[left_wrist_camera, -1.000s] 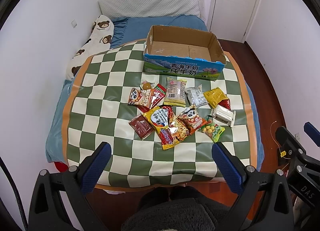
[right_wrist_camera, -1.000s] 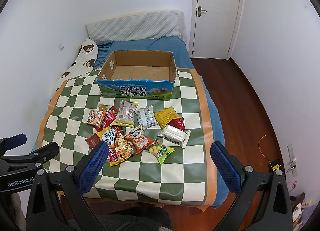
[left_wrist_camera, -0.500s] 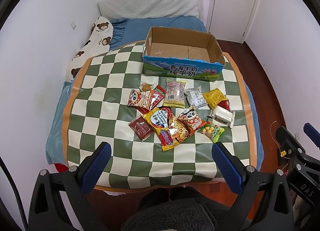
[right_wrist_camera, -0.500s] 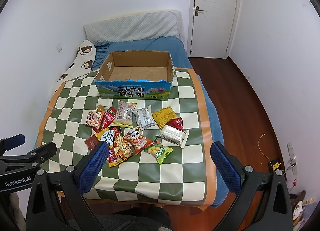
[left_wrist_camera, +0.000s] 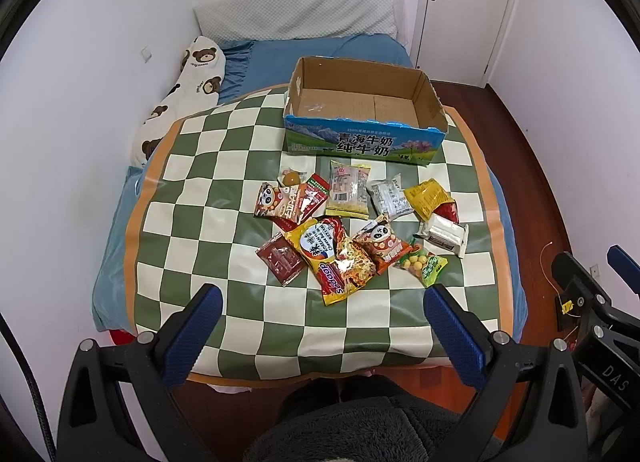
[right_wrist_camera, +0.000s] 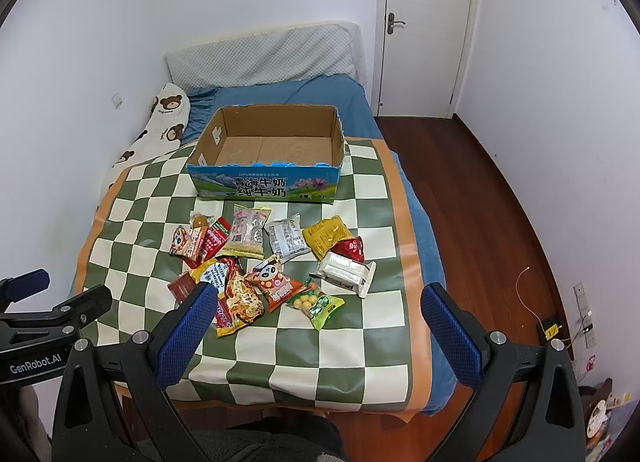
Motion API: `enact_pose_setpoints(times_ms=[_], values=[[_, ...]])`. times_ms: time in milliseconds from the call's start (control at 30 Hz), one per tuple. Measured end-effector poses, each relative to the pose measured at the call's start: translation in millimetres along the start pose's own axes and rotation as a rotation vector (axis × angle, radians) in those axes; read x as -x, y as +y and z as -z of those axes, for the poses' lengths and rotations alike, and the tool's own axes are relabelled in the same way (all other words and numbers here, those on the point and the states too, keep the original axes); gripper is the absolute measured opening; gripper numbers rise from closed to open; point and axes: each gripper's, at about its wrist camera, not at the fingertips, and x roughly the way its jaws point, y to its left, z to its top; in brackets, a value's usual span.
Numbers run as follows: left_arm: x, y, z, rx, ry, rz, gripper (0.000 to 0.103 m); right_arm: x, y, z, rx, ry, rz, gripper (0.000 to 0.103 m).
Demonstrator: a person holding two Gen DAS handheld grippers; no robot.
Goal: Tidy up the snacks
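Left wrist view shows the left gripper (left_wrist_camera: 320,314) spread wide and empty, hovering over the near edge of the bed; the right wrist view shows the right gripper (right_wrist_camera: 316,312) likewise released and holding nothing, with the other tool just visible at its left; neither touches a packet.

Ahead of both lies the checkered mat (left_wrist_camera: 192,221) that covers the bed; the snacks sit in a loose heap around the mat's middle, toward its right side. Nearest the near edge are the yellow noodle packet (left_wrist_camera: 332,260) and the green candy bag (left_wrist_camera: 424,266); the noodle packet overlaps the dark red sachet (left_wrist_camera: 280,262) on its left and touches the panda packet (left_wrist_camera: 382,244) on its right. Farther back are the white wafer pack (left_wrist_camera: 443,234), the yellow crisp bag (left_wrist_camera: 428,197), the grey packet (left_wrist_camera: 390,197) and the clear biscuit pack (left_wrist_camera: 348,189). Beyond them, at the far edge of the mat, stands the cardboard box (left_wrist_camera: 360,141), open and seemingly empty, so nothing looks sorted yet.

These packets are probably light, thin and crinkly; the film looks slick, and crisps or noodles inside would likely crush under a hard squeeze; a hold on a sealed end seam or free corner seems safest, starting with the green candy bag, which lies nearly clear of its neighbours.
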Motion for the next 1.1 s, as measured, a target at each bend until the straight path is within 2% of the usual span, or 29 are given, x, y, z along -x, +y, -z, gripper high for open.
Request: enact_pose_setpoints(times_ms=[200,333,1100], values=[[0.0,-0.6,0.9,0.001,0.001,0.001,0.103,0.0,0.0,0.6,0.0,-0.002,0.001,0.103],[4.5,-6.7,-10.9,-0.006,0.001,-0.001,0.103,-0.4,-1.1,-1.3,-0.002,-0.002,0.001,0.103],[4.4,-8.2,-12.7,-0.004,-0.002,-0.003,0.103,-0.5,-0.7,-5.4,-0.004,0.0,-0.004,0.103]])
